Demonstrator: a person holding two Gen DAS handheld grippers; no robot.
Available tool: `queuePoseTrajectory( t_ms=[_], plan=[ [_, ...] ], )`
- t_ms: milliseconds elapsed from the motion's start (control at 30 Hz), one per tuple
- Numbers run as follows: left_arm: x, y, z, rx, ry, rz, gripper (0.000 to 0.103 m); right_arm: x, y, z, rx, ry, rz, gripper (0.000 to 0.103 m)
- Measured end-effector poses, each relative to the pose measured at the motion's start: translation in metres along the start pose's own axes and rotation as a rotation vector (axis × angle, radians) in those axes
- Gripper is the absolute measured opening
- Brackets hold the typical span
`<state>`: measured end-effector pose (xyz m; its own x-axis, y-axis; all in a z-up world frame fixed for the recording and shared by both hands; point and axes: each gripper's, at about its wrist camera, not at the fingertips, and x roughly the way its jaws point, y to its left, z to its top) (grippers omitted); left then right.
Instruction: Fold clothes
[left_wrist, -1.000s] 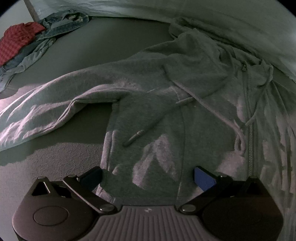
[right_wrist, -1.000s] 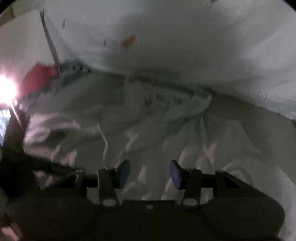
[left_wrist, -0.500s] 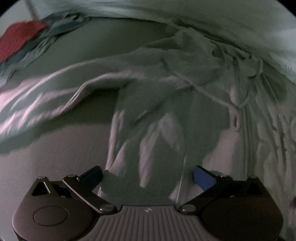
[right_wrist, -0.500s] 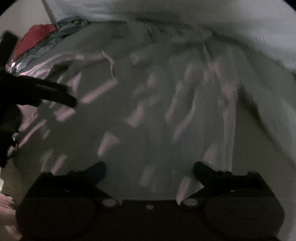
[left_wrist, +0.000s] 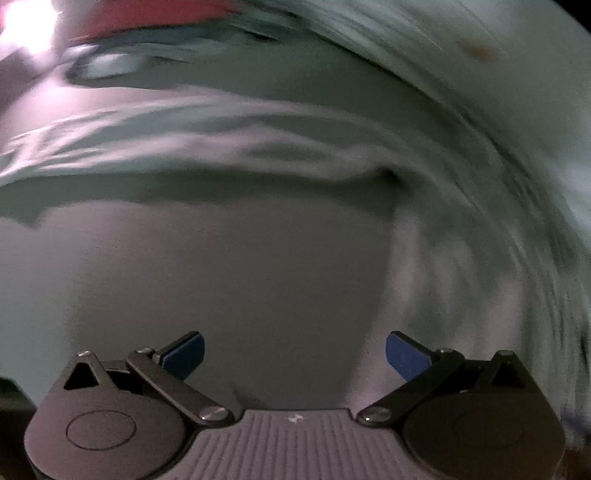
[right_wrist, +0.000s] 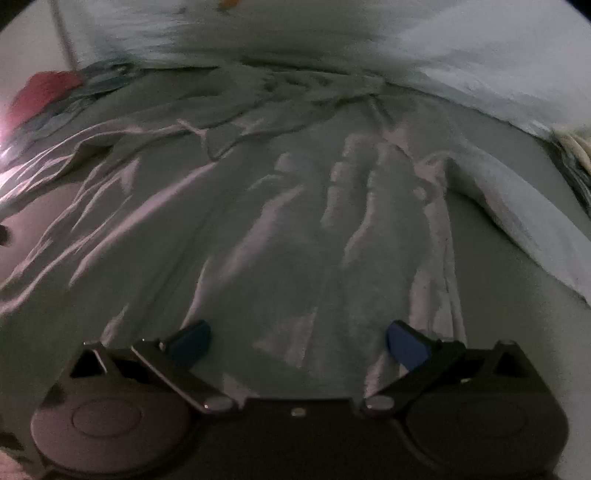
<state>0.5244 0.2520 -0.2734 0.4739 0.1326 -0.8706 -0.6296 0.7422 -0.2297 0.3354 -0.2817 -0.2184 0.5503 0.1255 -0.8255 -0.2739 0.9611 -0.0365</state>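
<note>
A grey zip hoodie lies spread flat on a grey surface, front up, its sleeves out to both sides. My right gripper is open and empty, low over the hoodie's lower body near its hem. In the blurred left wrist view the hoodie's sleeve runs across the upper part and its body curves down the right side. My left gripper is open and empty over the bare grey surface, left of the hoodie's body.
A pile of other clothes, red and blue denim, lies at the far left. A white sheet or wall rises behind the hoodie. A bright light glares at the far left.
My left gripper has swung left off the hoodie's body to the bare surface. My right gripper has opened wide and come down over the lower part of the hoodie.
</note>
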Motion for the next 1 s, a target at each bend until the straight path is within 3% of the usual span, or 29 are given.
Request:
queuePoseTrajectory(
  t_ms=[200, 400, 533, 733, 833, 867, 933, 967, 1000],
  plan=[
    [-0.003, 0.133, 0.051, -0.284, -0.126, 0.062, 0.103, 0.0, 0.013, 0.002, 0.132, 0.014, -0.112, 0.103],
    [0.023, 0.213, 0.105, -0.451, -0.219, 0.129, 0.103, -0.003, 0.027, -0.001, 0.265, 0.028, -0.23, 0.103],
    [0.045, 0.231, 0.132, -0.448, -0.24, 0.116, 0.103, -0.004, 0.039, -0.004, 0.329, 0.019, -0.318, 0.103],
    [0.05, 0.228, 0.146, -0.256, -0.234, 0.171, 0.1, -0.004, 0.056, -0.007, 0.393, -0.011, -0.446, 0.103],
    [0.044, 0.22, 0.138, -0.201, -0.239, 0.259, 0.085, -0.004, 0.065, -0.007, 0.385, -0.02, -0.501, 0.103],
    [0.044, 0.213, 0.137, -0.155, -0.234, 0.319, 0.063, -0.003, 0.068, -0.007, 0.38, -0.02, -0.519, 0.103],
    [0.042, 0.199, 0.137, -0.035, -0.235, 0.381, 0.047, -0.003, 0.075, -0.006, 0.359, -0.022, -0.555, 0.103],
    [0.038, 0.194, 0.137, 0.009, -0.233, 0.381, 0.029, -0.003, 0.079, -0.006, 0.345, -0.024, -0.569, 0.103],
    [0.036, 0.188, 0.139, 0.038, -0.231, 0.378, 0.018, -0.002, 0.082, -0.006, 0.329, -0.027, -0.584, 0.103]
  ],
)
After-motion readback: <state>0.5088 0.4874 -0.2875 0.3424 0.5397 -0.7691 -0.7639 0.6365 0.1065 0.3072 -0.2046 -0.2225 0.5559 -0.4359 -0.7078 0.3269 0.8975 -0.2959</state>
